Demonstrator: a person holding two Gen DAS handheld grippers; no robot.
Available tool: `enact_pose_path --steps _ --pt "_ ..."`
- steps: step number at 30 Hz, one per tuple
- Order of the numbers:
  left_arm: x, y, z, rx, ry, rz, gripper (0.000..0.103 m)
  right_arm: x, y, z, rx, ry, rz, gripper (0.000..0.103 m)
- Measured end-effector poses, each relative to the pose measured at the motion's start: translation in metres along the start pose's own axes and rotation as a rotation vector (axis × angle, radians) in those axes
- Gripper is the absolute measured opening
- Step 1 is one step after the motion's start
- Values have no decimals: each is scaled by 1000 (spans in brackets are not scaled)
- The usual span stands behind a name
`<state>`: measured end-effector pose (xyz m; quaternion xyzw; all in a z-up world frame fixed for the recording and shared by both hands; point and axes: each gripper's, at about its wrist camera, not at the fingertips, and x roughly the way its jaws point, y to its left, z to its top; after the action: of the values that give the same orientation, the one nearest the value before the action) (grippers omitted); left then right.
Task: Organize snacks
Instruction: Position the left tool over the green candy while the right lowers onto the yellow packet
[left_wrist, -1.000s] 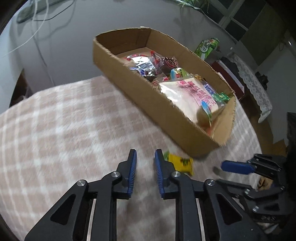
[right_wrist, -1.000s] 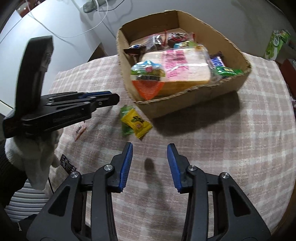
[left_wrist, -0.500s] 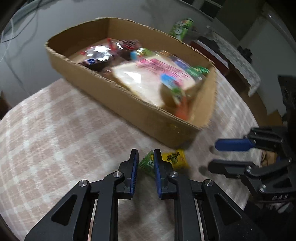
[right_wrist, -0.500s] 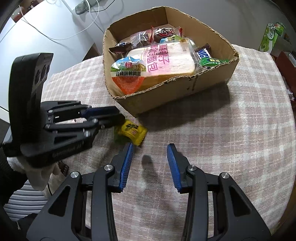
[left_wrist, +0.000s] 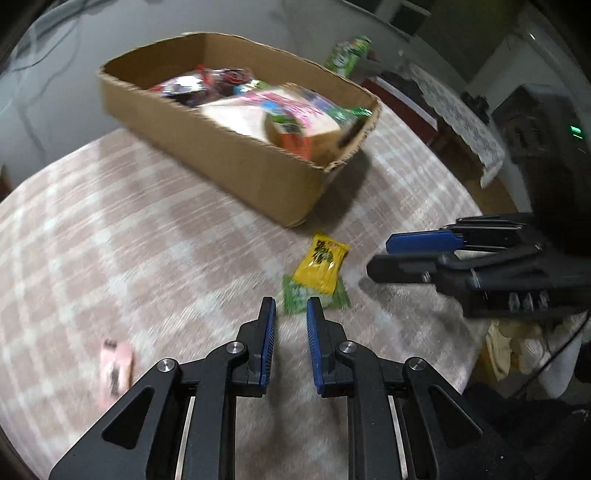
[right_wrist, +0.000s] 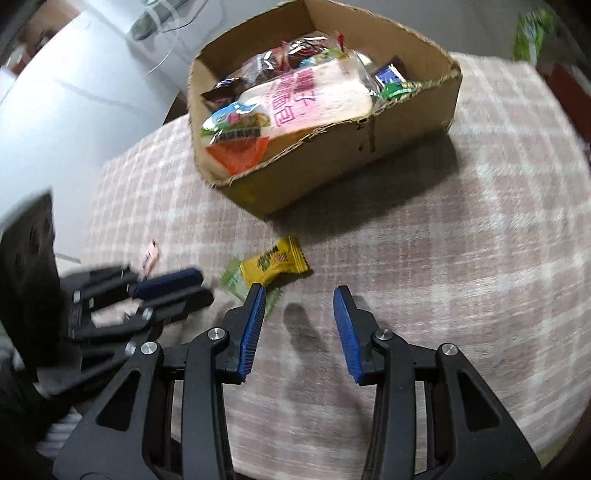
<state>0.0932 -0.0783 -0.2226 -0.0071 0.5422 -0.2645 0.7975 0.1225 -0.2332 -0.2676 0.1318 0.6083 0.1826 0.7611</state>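
Note:
A yellow snack packet (left_wrist: 321, 267) (right_wrist: 275, 264) lies on the checked tablecloth, overlapping a green packet (left_wrist: 297, 297) (right_wrist: 232, 278), just in front of the cardboard box (left_wrist: 236, 166) (right_wrist: 332, 166). The box holds a pink-printed bread bag (left_wrist: 258, 110) (right_wrist: 314, 96) and several other snacks. My left gripper (left_wrist: 290, 306) (right_wrist: 205, 286) hovers just short of the green packet, jaws narrowly apart and empty. My right gripper (right_wrist: 300, 295) (left_wrist: 380, 256) stands open and empty, right of the two packets in the left wrist view.
A small pink packet (left_wrist: 116, 363) (right_wrist: 150, 254) lies on the cloth left of the left gripper. A green carton (left_wrist: 347, 55) (right_wrist: 532, 33) stands beyond the box. The round table's edge curves close on the right, with furniture (left_wrist: 454, 107) past it.
The left gripper has swung sideways; the two packets, at its fingertips half a second ago, now lie just beyond them. The right view has rolled slightly; both gaps look unchanged.

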Motion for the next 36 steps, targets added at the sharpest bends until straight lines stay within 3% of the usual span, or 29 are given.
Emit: enact_pose_path --steps 6,11,14,16,20,22,24,26,28,30,36 --pt "-16 8 -7 -54 -32 10 15 15 20 9 31 -9 -44 41" --pt "-20 14 -8 -76 -41 12 15 26 36 8 -38 -3 -134 39" --pt "-19 12 -8 -84 -39 5 16 24 31 9 -56 7 -158 26" --pt "-18 10 -9 -85 -34 -7 15 21 21 11 -44 15 -147 10" --pt "-16 3 -12 -92 -18 -41 16 17 9 13 -48 26 -143 9" --pt "-8 -3 -11 -96 -3 -52 16 14 5 15 -47 32 -136 10" --pt "-2 -5 -9 -110 13 -49 25 8 4 17 -56 15 -129 11" --pt "3 -5 -7 -148 28 -47 28 2 5 19 -49 -2 -102 21" --pt "5 -7 -6 -180 25 -50 30 -2 8 23 -45 -26 -88 37" --pt "7 -10 -5 -194 24 -41 42 2 12 27 -47 -22 -101 38" --pt "20 -22 0 -180 23 44 44 15 18 34 -25 -20 -111 38"
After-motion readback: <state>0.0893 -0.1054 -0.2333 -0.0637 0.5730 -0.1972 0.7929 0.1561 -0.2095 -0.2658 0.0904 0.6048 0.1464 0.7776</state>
